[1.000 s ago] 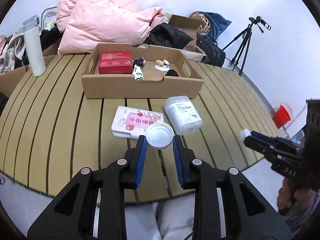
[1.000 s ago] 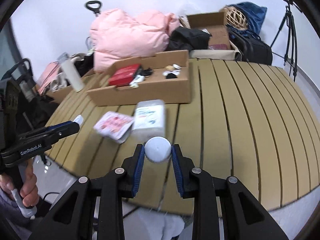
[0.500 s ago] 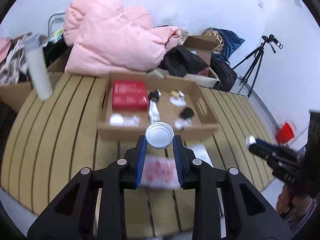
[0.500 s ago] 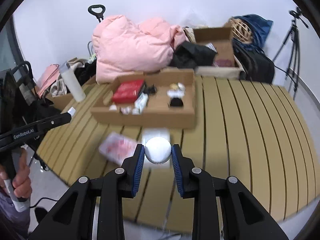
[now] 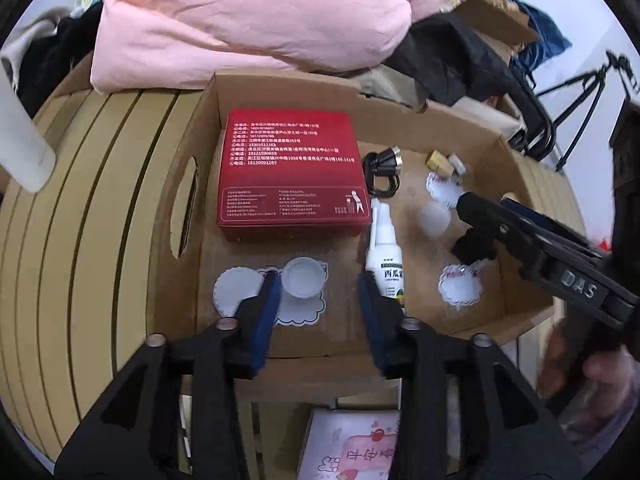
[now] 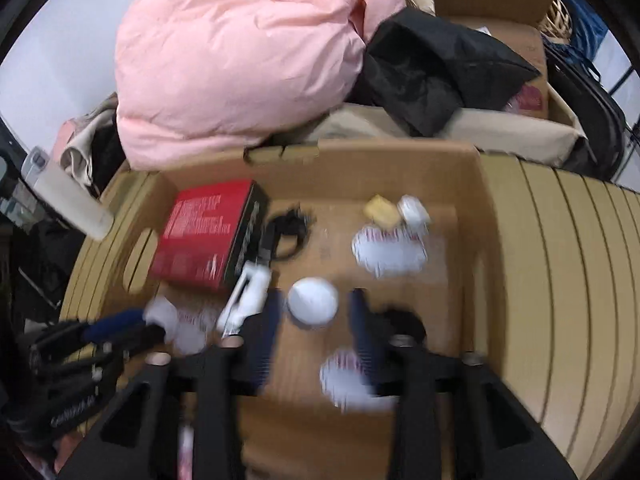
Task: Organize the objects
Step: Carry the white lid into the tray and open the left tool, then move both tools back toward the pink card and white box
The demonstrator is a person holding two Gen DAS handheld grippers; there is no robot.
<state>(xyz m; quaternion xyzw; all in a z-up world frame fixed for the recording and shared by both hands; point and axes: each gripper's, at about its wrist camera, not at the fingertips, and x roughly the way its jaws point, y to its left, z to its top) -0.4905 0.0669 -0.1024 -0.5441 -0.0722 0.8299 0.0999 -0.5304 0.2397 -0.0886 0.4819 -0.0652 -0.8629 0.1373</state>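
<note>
Both grippers hang over an open cardboard box (image 5: 516,312) on the slatted table. My left gripper (image 5: 316,300) is open; a small white cap (image 5: 303,277) lies free between its fingers, close to the left one, on white stickers on the box floor. My right gripper (image 6: 314,312) is open too; a white round cap (image 6: 313,302) sits loose between its fingers in the box. The right gripper also shows in the left wrist view (image 5: 476,216). The box holds a red box (image 5: 292,176), a white spray bottle (image 5: 385,252), a black cable (image 5: 380,172) and white stickers.
A pink duvet (image 5: 248,20) and black clothes are piled behind the box. A white bottle (image 5: 20,140) stands at the table's left. A pink-printed pack (image 5: 352,444) lies on the table before the box's near wall. A tripod (image 5: 580,92) stands at the right.
Both grippers moved forward from the table's front edge to over the box. Both opened and let go of their white caps, which now lie in the box.
</note>
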